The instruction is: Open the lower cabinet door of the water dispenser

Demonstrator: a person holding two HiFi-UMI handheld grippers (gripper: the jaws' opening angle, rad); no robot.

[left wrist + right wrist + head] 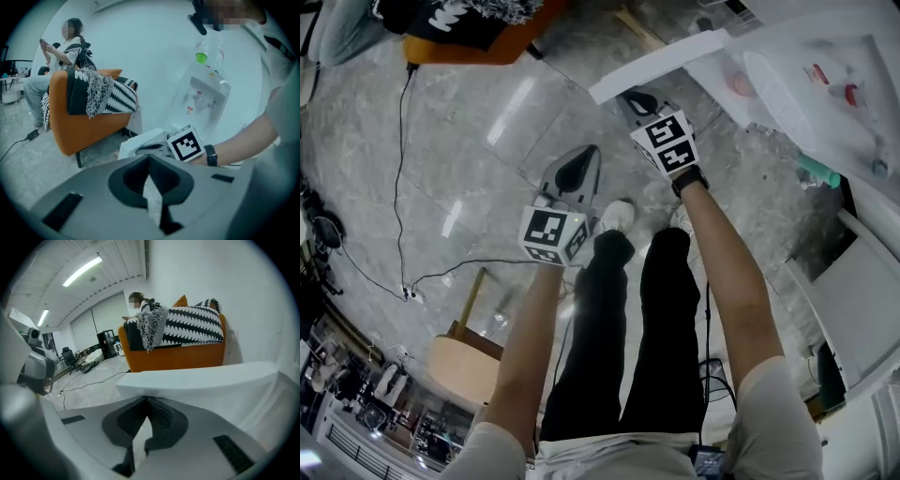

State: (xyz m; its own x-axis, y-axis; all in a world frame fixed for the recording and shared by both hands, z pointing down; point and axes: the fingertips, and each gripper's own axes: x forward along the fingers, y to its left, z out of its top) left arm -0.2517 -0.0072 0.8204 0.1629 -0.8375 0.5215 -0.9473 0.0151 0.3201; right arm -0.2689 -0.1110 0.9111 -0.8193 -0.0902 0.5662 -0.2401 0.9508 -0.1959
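Note:
The white water dispenser (825,89) stands at the upper right in the head view, and in the left gripper view it (202,96) carries a bottle (209,49). Its white lower door (661,62) stands swung out over the floor. My right gripper (634,97) is shut, its tips against the door's outer edge (197,378), with nothing visibly between the jaws. The left gripper (579,167) hangs lower and to the left, apart from the door, jaws shut and empty (149,158). From the left gripper view I see the right gripper's marker cube (186,143) beside the door (140,140).
An orange armchair (86,124) with a black-and-white throw stands left of the dispenser; a person (56,58) sits behind it. A black cable (398,178) runs over the marble floor. A round wooden stool (467,366) is near my left leg. My feet (617,217) stand just below the door.

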